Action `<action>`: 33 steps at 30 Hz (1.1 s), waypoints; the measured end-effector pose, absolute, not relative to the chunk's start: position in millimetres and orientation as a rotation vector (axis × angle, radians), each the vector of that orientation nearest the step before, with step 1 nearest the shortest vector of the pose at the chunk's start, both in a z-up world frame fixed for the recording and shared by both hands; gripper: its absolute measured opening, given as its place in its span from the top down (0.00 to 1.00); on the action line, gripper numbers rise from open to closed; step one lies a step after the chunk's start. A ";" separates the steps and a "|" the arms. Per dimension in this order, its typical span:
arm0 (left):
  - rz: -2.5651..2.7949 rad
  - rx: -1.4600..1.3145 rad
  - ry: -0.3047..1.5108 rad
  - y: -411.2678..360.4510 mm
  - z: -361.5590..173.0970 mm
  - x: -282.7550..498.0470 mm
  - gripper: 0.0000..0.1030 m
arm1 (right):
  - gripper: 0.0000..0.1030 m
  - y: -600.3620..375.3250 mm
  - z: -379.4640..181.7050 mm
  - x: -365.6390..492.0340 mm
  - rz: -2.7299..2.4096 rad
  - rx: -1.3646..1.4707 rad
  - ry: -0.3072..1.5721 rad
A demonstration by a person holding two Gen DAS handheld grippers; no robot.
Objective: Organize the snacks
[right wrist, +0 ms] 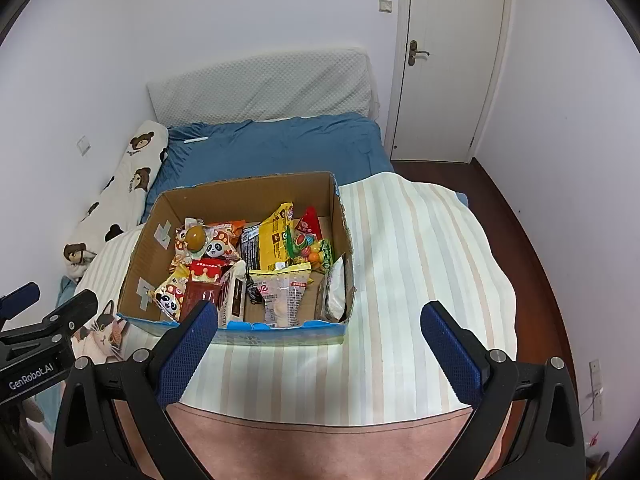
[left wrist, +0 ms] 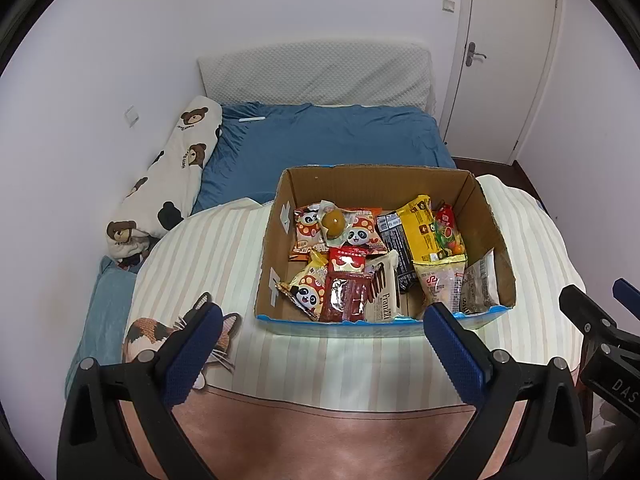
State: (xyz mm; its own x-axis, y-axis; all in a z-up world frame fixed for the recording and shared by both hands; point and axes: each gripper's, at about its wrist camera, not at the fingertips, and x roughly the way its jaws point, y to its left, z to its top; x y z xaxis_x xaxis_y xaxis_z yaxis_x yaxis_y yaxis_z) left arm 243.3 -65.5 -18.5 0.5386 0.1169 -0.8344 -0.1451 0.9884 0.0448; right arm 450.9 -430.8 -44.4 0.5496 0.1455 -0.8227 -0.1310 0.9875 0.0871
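- Presently, the snacks lie piled inside an open cardboard box, panda-print packets at its left, a yellow packet toward the back.
- The box stands on a striped cloth laid over a blue-sheeted bed.
- Left gripper: released, jaws wide apart, nothing held, just short of the box front.
- Right gripper: likewise spread, empty.
- A bear-print bolster lies along the wall.
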 end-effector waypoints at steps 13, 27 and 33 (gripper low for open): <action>0.170 -0.042 0.984 -66.0 -18.4 241.8 0.00 | 0.00 -429.5 -43.5 446.5 0.167 0.011 0.979; 0.163 -0.030 0.993 -70.0 -18.2 239.7 0.00 | 0.00 -426.9 -42.3 445.9 0.185 0.006 0.984; 0.163 -0.035 0.994 -69.4 -17.8 238.7 0.00 | 0.00 -426.8 -40.6 443.8 0.186 0.008 0.983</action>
